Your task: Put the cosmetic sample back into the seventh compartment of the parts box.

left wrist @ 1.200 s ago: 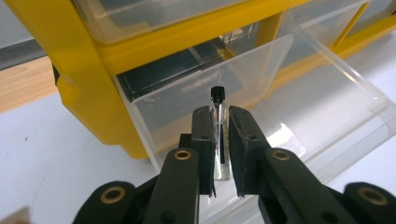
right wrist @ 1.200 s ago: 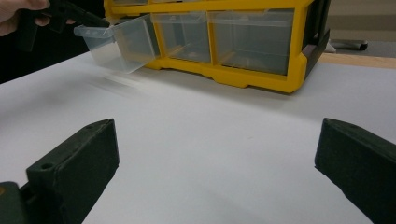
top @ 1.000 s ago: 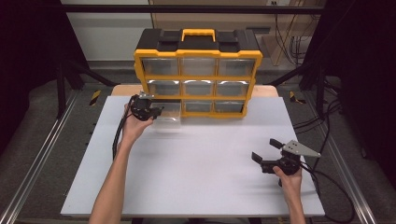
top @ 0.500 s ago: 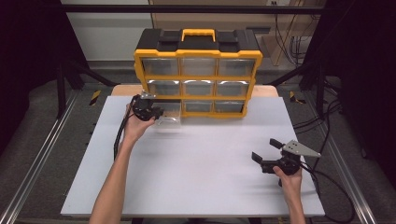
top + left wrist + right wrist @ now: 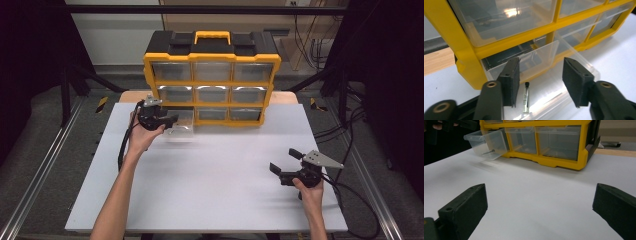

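A yellow and black organizer [image 5: 212,75] with clear drawers stands at the back of the white table. Its bottom left drawer [image 5: 181,125] is pulled out. A small glass vial [image 5: 526,97] with a black cap lies on the floor of that drawer [image 5: 554,75]. My left gripper [image 5: 170,120] hovers just above the drawer. Its jaws have just been opening, and the vial lies loose below the gap between them [image 5: 544,82], untouched. My right gripper [image 5: 285,160] rests open near the table's right front with nothing in it. From there the drawer [image 5: 486,142] shows far off.
The other drawers of the organizer [image 5: 559,160] are pushed in. The white table top [image 5: 215,185] stretches bare between the two hands. Cables trail from both grippers, and dark frame rails flank the table.
The left gripper's jaws stand wider apart than before, and the hand has lifted slightly over the drawer. The right hand has kept still.
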A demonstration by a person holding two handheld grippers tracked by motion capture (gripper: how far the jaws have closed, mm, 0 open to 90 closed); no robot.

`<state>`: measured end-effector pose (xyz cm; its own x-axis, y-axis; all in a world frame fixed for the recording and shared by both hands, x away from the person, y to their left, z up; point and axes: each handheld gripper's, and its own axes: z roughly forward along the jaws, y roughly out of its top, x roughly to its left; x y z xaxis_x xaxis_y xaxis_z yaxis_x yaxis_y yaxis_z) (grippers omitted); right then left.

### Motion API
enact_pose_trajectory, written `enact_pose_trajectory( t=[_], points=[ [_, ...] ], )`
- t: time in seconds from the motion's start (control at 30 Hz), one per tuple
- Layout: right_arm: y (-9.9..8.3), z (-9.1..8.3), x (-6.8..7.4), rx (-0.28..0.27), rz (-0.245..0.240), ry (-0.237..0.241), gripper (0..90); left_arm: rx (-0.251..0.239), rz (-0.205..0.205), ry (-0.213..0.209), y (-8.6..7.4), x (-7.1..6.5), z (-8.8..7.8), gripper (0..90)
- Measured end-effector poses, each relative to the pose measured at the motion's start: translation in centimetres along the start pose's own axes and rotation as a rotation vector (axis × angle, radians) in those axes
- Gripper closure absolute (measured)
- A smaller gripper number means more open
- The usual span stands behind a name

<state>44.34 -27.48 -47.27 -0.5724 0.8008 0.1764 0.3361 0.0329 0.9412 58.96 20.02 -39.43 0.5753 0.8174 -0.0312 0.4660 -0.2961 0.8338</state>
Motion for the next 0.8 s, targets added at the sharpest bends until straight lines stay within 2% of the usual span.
enact_pose_trajectory(
  t=[0.5,0.73,0.8],
  points=[
    [0.0,0.1,0.0,0.002,-0.001,-0.001,0.4,-0.114,0.005,-0.061,-0.8,-1.7,-2.9,26.9],
    [0.0,0.0,0.0,0.001,-0.001,0.0,0.4,-0.152,0.002,-0.094,-1.5,-2.5,-3.9,17.4],
    [0.0,0.0,0.0,0.001,-0.001,0.0,0.4,-0.163,0.011,-0.086,-1.7,-2.6,-4.1,15.3]
  ],
)
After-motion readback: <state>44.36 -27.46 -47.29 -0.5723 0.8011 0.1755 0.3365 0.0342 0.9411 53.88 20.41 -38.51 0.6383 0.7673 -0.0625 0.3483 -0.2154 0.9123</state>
